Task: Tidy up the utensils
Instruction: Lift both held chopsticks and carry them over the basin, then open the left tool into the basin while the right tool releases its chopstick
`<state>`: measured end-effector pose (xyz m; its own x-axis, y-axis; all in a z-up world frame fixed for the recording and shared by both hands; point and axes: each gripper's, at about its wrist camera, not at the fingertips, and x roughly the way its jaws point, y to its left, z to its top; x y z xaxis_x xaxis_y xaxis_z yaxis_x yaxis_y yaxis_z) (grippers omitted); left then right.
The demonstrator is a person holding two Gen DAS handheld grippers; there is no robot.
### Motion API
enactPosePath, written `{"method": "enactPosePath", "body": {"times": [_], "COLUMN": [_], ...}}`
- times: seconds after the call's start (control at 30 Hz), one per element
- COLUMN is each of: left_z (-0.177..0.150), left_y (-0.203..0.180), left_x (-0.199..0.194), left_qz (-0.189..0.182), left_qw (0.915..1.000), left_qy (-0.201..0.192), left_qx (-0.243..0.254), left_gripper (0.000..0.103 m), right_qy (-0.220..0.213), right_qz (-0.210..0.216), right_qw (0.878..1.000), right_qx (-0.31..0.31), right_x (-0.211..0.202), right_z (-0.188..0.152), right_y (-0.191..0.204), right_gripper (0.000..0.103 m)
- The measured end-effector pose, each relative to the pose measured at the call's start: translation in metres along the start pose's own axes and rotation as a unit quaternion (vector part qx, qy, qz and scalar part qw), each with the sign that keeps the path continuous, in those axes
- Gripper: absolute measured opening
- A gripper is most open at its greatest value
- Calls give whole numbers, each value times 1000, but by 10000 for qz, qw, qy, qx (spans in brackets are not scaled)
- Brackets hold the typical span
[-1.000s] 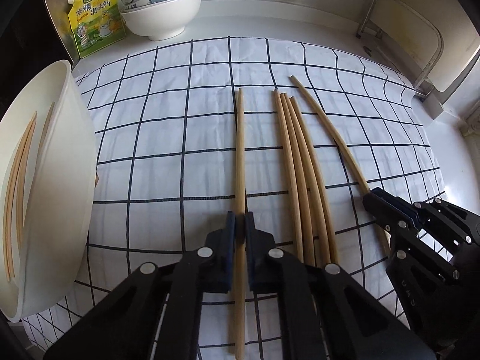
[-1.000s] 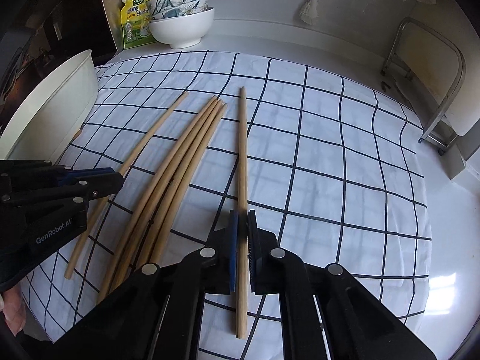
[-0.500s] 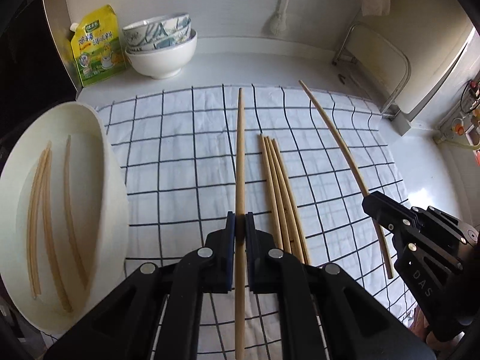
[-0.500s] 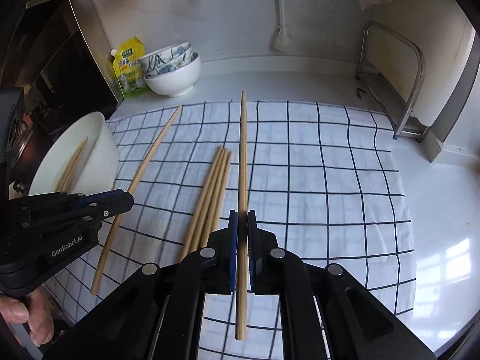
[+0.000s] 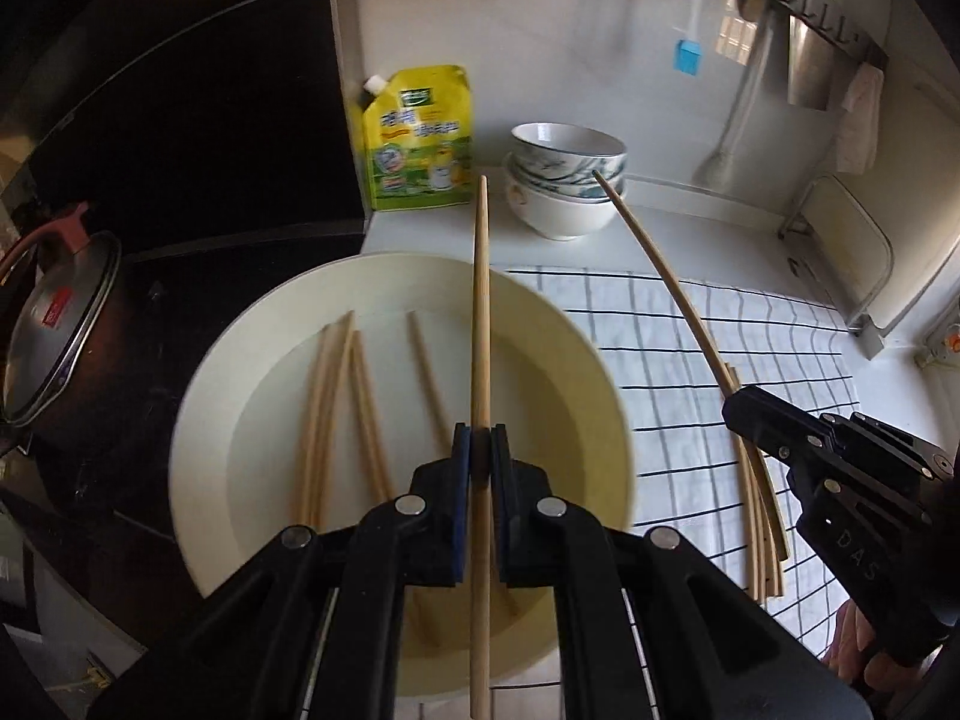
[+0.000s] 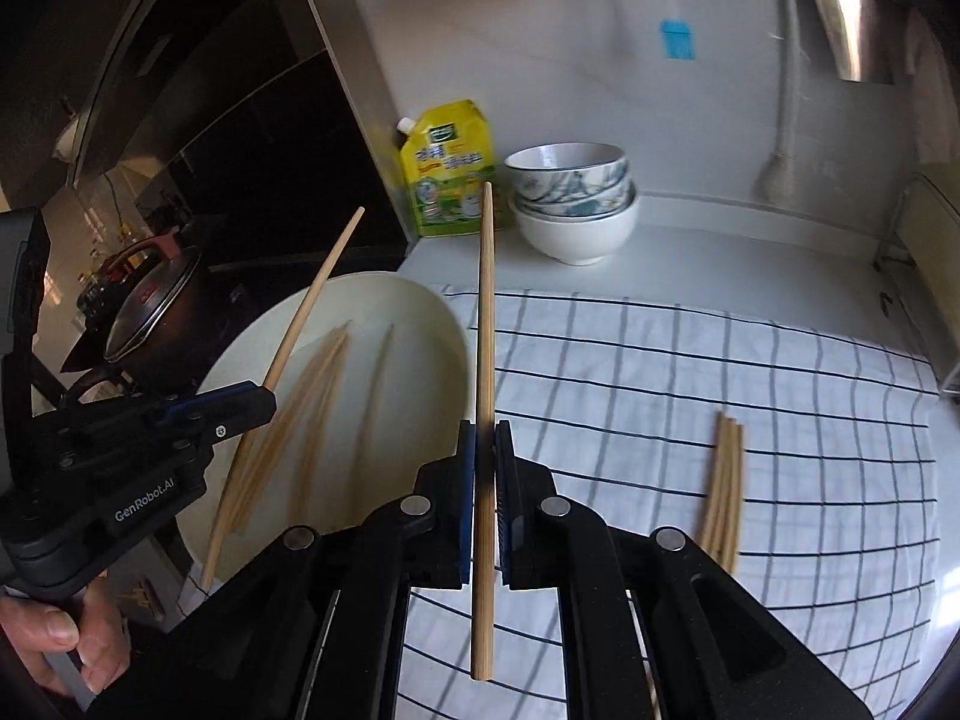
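1. Both grippers have lifted off the checked cloth (image 6: 750, 372) and swung over toward the plate (image 5: 228, 372) at 9 o'clock.
2. Left gripper (image 5: 480, 450) and right gripper (image 6: 485, 450) each pinch one chopstick: (image 5: 480, 324) and (image 6: 487, 324).
3. Four chopsticks lie in the plate; a small bundle (image 6: 723, 480), three or four, stays on the cloth at 3 o'clock.

A white counter (image 6: 750, 264) meets a pale wall (image 6: 570, 72) in daylight; a dark panel (image 5: 180, 120) stands left, a hook rail (image 5: 798, 0) overhead.
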<state>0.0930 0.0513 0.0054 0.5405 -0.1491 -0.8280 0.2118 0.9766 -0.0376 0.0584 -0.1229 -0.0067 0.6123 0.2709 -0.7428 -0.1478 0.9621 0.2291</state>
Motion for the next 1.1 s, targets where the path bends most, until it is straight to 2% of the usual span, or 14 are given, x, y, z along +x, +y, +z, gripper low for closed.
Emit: {"method": "enactPosePath", "body": {"times": [0.17,0.37,0.7,1.07,1.1], "left_z": [-7,-12,-20,-19,-18], "left_y": [53,73,81,87,89], "left_x": [20,46,77,68,67], "left_qz": [178,129,-80,-136,-122], "left_qw": [9994,9988,9969,9969,9970], "left_qy": [216,432,775,765,756], "left_qx": [-179,-209,-106,-103,-124], "left_gripper": [7,7,7,8,16], "right_qy": [222,557,1074,1007,982], "right_qz": [167,119,-99,-279,-268], "right_qw": [9992,9979,9940,9945,9947], "right_qx": [-270,-301,-158,-119,-106], "right_x": [39,77,110,104,102], "right_z": [11,10,-8,-13,-12], "right_y": [49,81,92,90,89], "right_gripper": [6,6,6,7,7]}}
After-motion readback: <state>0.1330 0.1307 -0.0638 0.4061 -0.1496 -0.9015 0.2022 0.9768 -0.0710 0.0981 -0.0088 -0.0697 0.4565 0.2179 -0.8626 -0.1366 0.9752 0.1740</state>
